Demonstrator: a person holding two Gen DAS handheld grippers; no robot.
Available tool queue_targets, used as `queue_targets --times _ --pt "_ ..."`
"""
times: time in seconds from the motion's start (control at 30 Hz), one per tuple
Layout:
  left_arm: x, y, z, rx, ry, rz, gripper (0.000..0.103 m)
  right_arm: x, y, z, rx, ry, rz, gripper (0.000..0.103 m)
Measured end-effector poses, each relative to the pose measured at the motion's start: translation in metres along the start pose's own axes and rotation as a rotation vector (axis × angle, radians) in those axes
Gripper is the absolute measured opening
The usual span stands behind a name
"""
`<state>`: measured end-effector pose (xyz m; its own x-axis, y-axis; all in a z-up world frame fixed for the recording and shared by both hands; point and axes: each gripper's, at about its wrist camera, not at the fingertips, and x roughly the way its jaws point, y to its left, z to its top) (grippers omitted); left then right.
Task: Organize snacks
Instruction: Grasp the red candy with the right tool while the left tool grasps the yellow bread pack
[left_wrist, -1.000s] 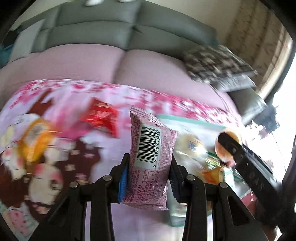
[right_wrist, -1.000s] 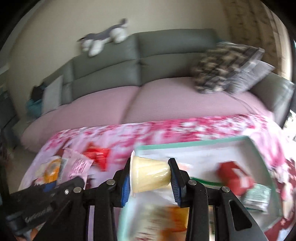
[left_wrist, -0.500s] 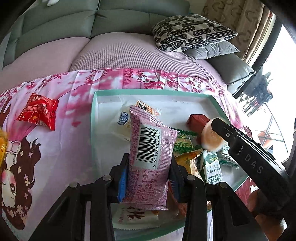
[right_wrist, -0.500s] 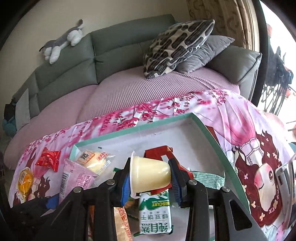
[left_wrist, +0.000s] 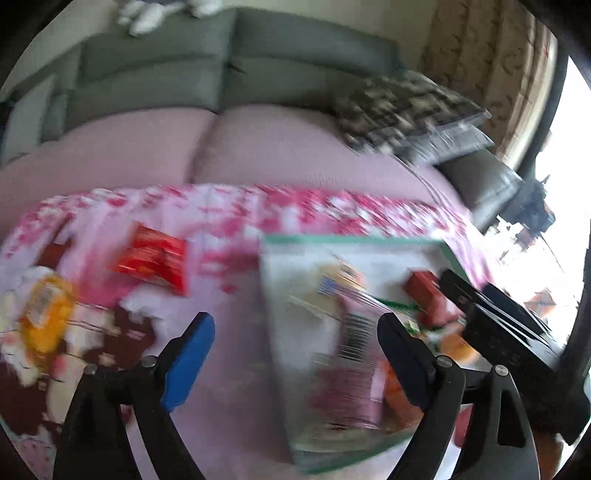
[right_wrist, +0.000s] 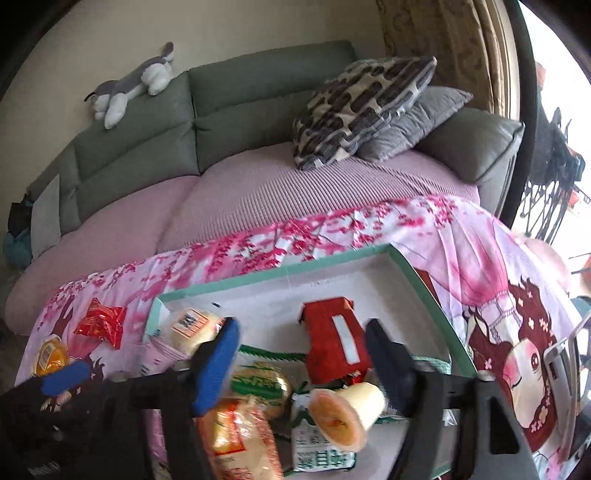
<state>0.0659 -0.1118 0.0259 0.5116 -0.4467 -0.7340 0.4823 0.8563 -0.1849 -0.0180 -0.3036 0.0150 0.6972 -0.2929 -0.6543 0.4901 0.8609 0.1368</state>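
A white tray with a green rim (right_wrist: 421, 280) (left_wrist: 354, 239) sits on the pink cloth and holds several snacks. My left gripper (left_wrist: 295, 343) is open and empty; the pink packet with a barcode (left_wrist: 354, 354) lies in the tray, blurred. My right gripper (right_wrist: 301, 354) is open and empty over the tray. The yellow jelly cup (right_wrist: 347, 410) lies on its side on a green-and-white biscuit pack (right_wrist: 314, 454) below it. A red packet (right_wrist: 332, 339) lies in the tray beyond.
A red snack bag (right_wrist: 99, 321) (left_wrist: 155, 258) and an orange jelly cup (right_wrist: 50, 356) (left_wrist: 44, 317) lie on the cloth left of the tray. A grey sofa with cushions (right_wrist: 362, 107) and a plush dog (right_wrist: 129, 85) stands behind.
Both grippers have opened. The pink packet and the yellow jelly cup have dropped into the tray. The left gripper has swung left and the view is blurred.
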Motion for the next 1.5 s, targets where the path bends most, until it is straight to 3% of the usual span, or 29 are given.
queue_targets --times 0.1,0.2,0.27,0.47,0.77,0.93,1.03,1.1,1.13,1.3,1.37,1.5 --pt "-0.008 0.036 0.004 -0.052 -0.062 0.133 0.096 -0.003 0.020 0.003 -0.034 -0.017 0.029 0.084" --pt "-0.015 0.077 0.005 -0.128 -0.095 0.249 0.100 -0.005 0.043 0.005 -0.067 -0.036 0.057 0.095" --pt "-0.020 0.103 0.004 -0.177 -0.117 0.283 0.101 -0.006 0.060 0.006 -0.077 -0.050 0.091 0.102" --pt "-0.025 0.159 0.003 -0.240 -0.135 0.377 0.102 0.004 0.120 0.008 -0.116 -0.037 0.200 0.103" --pt "0.003 0.204 -0.005 -0.098 0.050 0.441 0.102 0.067 0.214 0.003 -0.136 0.147 0.402 0.103" --pt "0.020 0.223 -0.011 -0.133 0.096 0.391 0.102 0.105 0.229 -0.002 -0.073 0.231 0.413 0.103" --pt "0.026 0.224 -0.012 -0.130 0.105 0.379 0.094 0.125 0.233 -0.005 -0.046 0.282 0.399 0.103" --pt "0.032 0.225 -0.013 -0.136 0.118 0.353 0.076 0.135 0.235 -0.007 -0.034 0.306 0.384 0.103" --pt "0.034 0.225 -0.014 -0.136 0.123 0.343 0.073 0.139 0.235 -0.009 -0.029 0.315 0.376 0.102" --pt "0.037 0.222 -0.015 -0.144 0.129 0.317 0.058 0.148 0.238 -0.013 -0.027 0.346 0.384 0.090" --pt "0.038 0.222 -0.015 -0.159 0.127 0.309 0.055 0.148 0.239 -0.014 -0.021 0.355 0.403 0.077" --pt "0.035 0.221 -0.016 -0.189 0.121 0.301 0.043 0.146 0.243 -0.016 -0.033 0.340 0.385 0.072"
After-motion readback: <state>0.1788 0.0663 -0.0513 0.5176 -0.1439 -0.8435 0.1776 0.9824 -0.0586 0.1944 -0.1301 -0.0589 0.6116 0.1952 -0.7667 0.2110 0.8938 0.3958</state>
